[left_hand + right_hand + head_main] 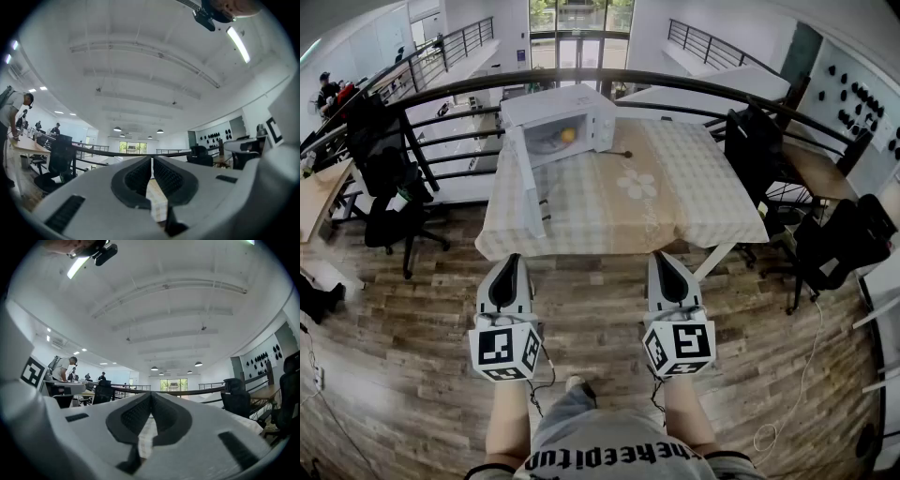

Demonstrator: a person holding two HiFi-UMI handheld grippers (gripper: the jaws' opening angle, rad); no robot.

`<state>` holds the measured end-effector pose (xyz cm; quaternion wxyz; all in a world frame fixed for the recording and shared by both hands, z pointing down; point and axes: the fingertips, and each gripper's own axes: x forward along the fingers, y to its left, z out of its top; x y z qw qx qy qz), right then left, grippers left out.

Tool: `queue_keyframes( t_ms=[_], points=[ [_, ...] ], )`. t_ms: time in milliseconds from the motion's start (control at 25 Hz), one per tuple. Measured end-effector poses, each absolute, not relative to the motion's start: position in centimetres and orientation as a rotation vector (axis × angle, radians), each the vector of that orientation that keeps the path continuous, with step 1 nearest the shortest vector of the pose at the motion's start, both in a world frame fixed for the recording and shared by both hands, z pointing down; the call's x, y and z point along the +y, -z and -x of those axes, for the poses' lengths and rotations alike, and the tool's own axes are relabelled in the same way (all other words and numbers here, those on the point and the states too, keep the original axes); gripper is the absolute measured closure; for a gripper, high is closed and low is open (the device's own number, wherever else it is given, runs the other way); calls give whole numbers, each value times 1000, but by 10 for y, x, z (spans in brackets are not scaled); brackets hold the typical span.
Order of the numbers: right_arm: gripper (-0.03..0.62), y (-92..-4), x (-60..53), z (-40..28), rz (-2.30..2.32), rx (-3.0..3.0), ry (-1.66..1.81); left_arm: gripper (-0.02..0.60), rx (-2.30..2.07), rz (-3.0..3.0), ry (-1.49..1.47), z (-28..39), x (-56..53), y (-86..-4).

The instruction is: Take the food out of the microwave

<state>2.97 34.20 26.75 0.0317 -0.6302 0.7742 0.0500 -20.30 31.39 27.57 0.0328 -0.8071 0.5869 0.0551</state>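
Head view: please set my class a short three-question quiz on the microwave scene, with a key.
1. Multiple choice: where is the food? A, inside the microwave; B, on the cloth; C, in a tool.
2. True or false: the microwave door stands open.
3. Fill in: the left tool and right tool both have their jaws ____.

Key: 1 A. 2 True. 3 shut, with nothing between them.
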Motion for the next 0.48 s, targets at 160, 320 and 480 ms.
queue_keyframes(
  t_ms=[160, 320, 480],
  points=[
    [588, -268, 341, -28, 1939, 2384, -153, 566, 1805, 2483, -168, 204, 313, -277],
    [589, -269, 335, -28, 1945, 2381, -153, 566, 1799, 2489, -168, 203, 307, -278],
    [589, -271, 325, -24, 1951, 2380, -151, 566, 1798, 2495, -168, 207, 296, -279]
  ],
)
